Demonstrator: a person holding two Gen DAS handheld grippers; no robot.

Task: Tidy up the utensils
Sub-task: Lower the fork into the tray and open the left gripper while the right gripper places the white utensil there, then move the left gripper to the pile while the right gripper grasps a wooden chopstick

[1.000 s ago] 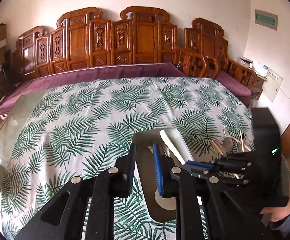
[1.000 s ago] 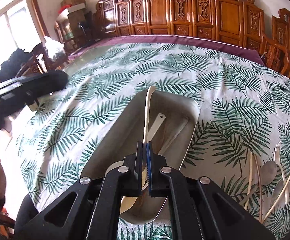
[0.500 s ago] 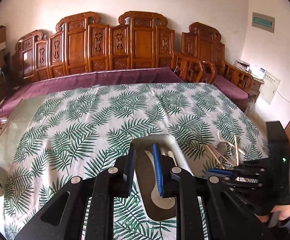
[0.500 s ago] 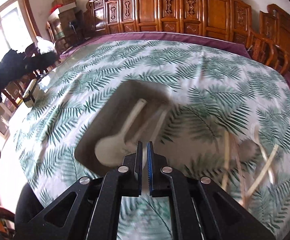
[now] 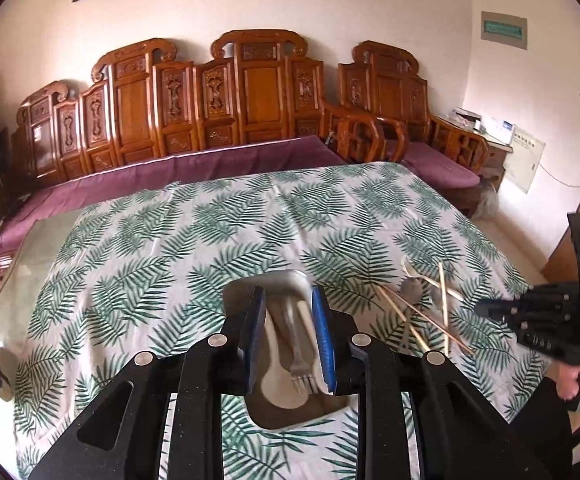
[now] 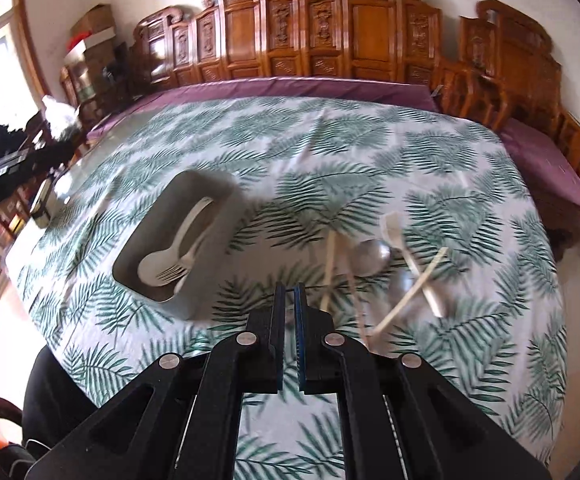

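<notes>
So we've got the grey tray [image 6: 210,184] sitting left of centre in the right wrist view, with a white spoon [image 6: 170,258] and a metal fork [image 6: 178,266] already lying in it. The rest of the pile is loose on the leafy tablecloth [image 6: 330,144] in the right-hand middle of that frame: a metal spoon [image 6: 372,254], a white plastic utensil [image 6: 396,232], and some wooden chopsticks [image 6: 330,268] crossing each other.

Our right gripper [image 6: 289,292] has its jaws pretty much closed with nothing between them, hovering at lower centre just short of the loose pile. Our left gripper [image 5: 289,320] is over the tray in its own view; its jaws are opening, and nothing is pinched in the gap, the tray contents just show through it.

Our read is that the next pick comes from the loose pile. Best bet: spread the right jaws before dropping in, pick a piece that lies on top of the crossing, and grab it near the middle of the handle so it doesn't swing. Going for a buried chopstick will likely drag its neighbours.

Heads up on what's murky: the pile is smeared in the right wrist view, so we can't count the chopsticks or tell which one's on top. The near end of the tray is covered by the left fingers [image 5: 324,332].
</notes>
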